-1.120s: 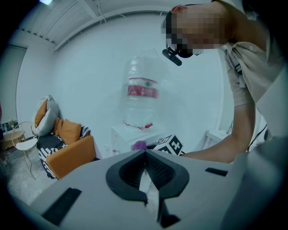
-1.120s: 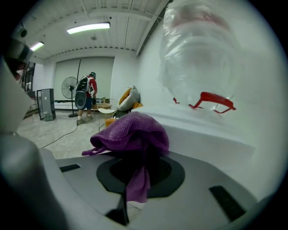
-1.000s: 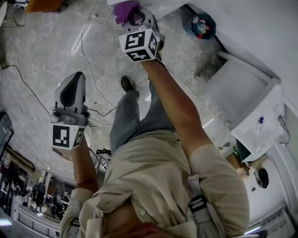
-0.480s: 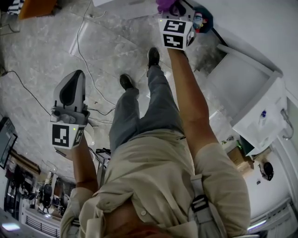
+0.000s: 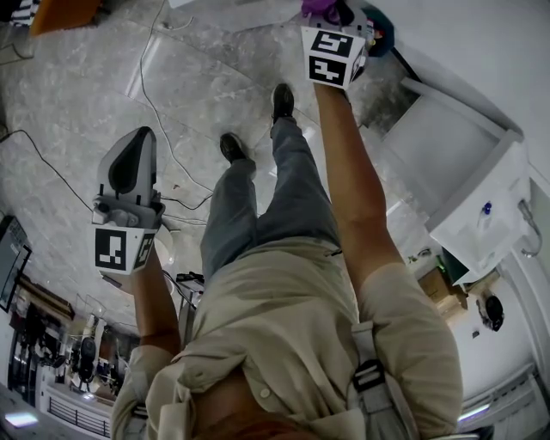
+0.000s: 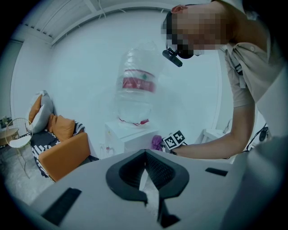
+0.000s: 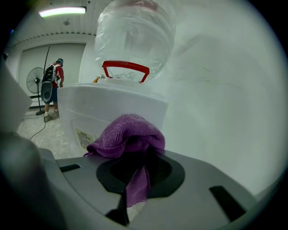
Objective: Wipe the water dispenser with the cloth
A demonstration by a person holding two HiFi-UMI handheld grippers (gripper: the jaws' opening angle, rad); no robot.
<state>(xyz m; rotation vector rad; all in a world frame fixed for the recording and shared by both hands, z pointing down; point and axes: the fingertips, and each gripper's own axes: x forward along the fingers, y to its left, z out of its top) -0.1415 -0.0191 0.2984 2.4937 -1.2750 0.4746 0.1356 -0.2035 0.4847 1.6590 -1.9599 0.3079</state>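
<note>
The purple cloth [image 7: 128,134] is bunched between the jaws of my right gripper [image 7: 139,157], which is shut on it, with a strip hanging down through the jaws. The cloth rests against the upper front corner of the white water dispenser [image 7: 103,112], under its clear bottle [image 7: 135,36]. In the head view the right gripper [image 5: 331,10] and cloth [image 5: 316,7] sit at the top edge beside the dispenser [image 5: 249,10]. My left gripper [image 5: 137,142] hangs at the left, shut and empty. In the left gripper view, its jaws [image 6: 145,155] point at the dispenser [image 6: 130,134] from a distance.
An orange sofa [image 6: 63,143] and a small round table [image 6: 18,139] stand left of the dispenser. A standing fan [image 7: 33,83] and a person in red [image 7: 54,85] are farther back. Cables [image 5: 163,94] lie across the floor. A white cabinet [image 5: 481,215] stands at the right.
My right gripper with the cloth has moved rightward and farther away along the dispenser, mostly in the first half second. The left gripper has stayed put.
</note>
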